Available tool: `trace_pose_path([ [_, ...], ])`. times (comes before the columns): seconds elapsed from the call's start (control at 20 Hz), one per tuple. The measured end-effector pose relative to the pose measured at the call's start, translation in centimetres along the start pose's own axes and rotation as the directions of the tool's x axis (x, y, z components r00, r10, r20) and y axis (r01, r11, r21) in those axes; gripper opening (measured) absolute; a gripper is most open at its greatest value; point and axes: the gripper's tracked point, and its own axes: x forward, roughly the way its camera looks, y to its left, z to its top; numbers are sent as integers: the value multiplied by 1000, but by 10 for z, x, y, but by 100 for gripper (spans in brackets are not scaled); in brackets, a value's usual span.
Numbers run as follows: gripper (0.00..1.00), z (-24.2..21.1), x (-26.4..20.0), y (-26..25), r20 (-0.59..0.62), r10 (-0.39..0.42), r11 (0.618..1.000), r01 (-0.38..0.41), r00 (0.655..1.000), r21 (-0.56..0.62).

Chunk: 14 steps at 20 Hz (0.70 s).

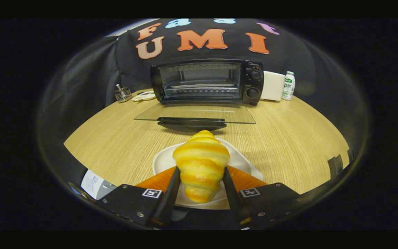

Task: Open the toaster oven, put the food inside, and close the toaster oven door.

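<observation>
A yellow-and-orange croissant [201, 162] stands between my two fingers, and both fingers press on its sides, so my gripper [201, 173] is shut on it. Under it lies a white plate [161, 162] on the wooden table [288, 138]. Beyond the plate stands the black toaster oven [207, 81] with its glass door [195, 113] folded down flat toward me, the dark handle [191, 121] at the door's near edge. The oven's cavity [200, 80] is open, with a wire rack showing inside. Two knobs [254, 84] sit on its right panel.
Right of the oven stand a white box [272, 85] and a small bottle [288, 85]. Left of the oven are a small wire holder [123, 93] and a white flat object [144, 97]. A white paper slip [92, 183] lies beside my left finger.
</observation>
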Motion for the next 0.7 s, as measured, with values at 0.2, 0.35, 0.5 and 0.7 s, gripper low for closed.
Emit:
trace_pose_path([
  [0.2,64,0,-6,3,5,43,998,-43,999,52],
  [0.35,64,3,-15,6,20,77,994,-78,997,81],
  [0.5,64,11,-25,14,52,139,982,-144,989,125],
  [0.7,64,26,-30,21,106,200,964,-215,974,158],
])
